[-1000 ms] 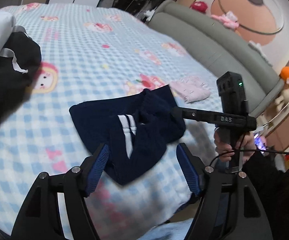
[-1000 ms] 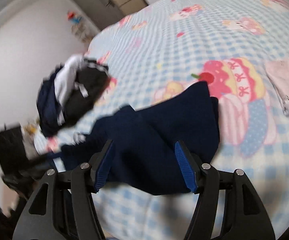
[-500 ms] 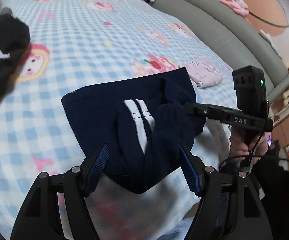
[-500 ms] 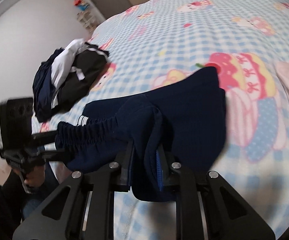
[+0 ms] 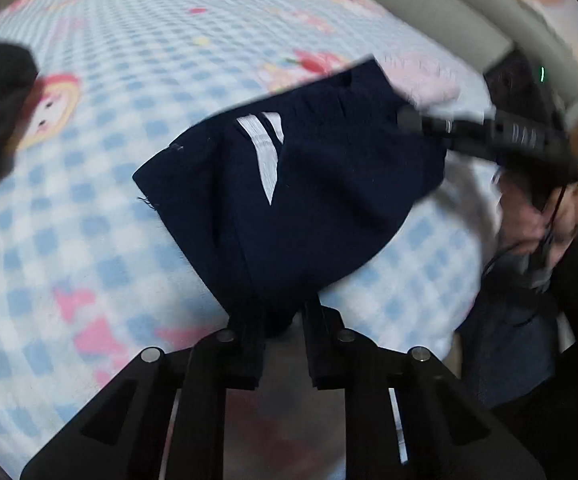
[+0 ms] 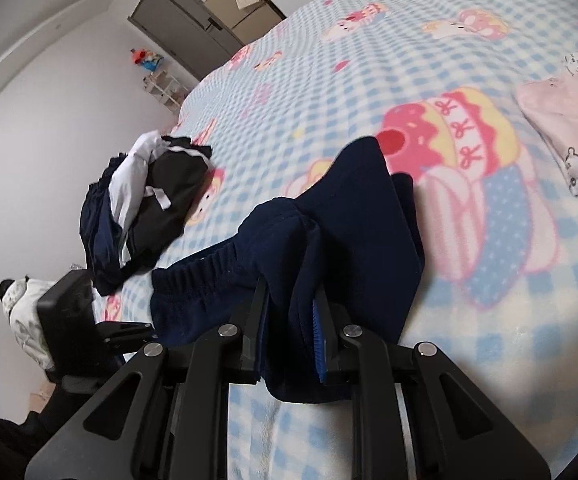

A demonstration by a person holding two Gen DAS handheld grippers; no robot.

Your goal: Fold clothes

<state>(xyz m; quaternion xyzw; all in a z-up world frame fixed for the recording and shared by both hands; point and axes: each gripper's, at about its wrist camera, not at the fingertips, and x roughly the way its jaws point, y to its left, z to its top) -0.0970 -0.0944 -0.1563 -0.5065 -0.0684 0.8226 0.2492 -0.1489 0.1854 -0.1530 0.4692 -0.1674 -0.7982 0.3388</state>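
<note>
Navy shorts (image 5: pixel 329 200) clamped by left hand-held gripper (image 5: pixel 283 320) and right hand-held gripper (image 6: pixel 291 316), over checked blanket (image 6: pixel 409 60).

Black right gripper (image 6: pixel 289 320) with blue-padded jaws clamps a bunched navy-blue knit garment (image 6: pixel 329 240) on a blue-checked cartoon-print blanket (image 6: pixel 369 60); a heap of dark and white clothes (image 6: pixel 145 200) lies far left of the jaws.
</note>
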